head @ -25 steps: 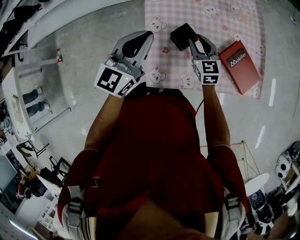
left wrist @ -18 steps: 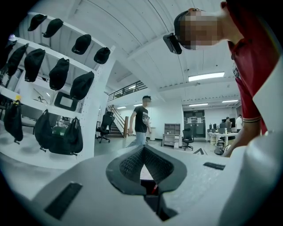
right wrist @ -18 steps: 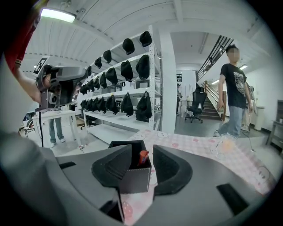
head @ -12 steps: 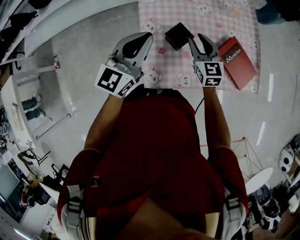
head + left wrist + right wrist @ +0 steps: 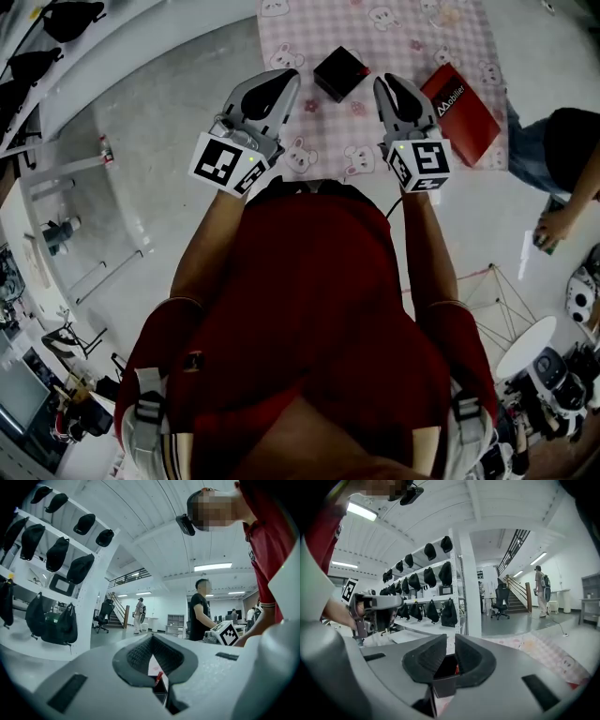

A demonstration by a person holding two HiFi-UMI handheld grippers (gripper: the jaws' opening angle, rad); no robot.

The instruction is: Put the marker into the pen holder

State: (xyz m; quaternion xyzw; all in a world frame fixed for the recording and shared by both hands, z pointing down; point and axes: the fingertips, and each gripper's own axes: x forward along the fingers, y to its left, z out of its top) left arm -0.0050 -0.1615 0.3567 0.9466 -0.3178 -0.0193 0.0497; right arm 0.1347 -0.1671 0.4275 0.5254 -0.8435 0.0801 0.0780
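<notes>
marker (image 5: 159,677): red end stands up out of the black pen holder (image 5: 337,73), which sits on the pink checked cloth (image 5: 403,33). right tool (image 5: 392,84): jaws a narrow gap apart, just been closing, nothing between them. left tool (image 5: 289,77): tips together, empty. red box (image 5: 461,112) lies near the holder. shelves of dark caps (image 5: 426,578) line the room. a second ago the right tool reached the holder; now it is clear of it.

The pen holder (image 5: 339,72) stands on the mat (image 5: 394,33), towards its near edge, with the marker (image 5: 159,677) in it. The box (image 5: 464,111) lies right of the holder, at the mat's right edge. A shelf (image 5: 103,42) runs along the left.
</notes>
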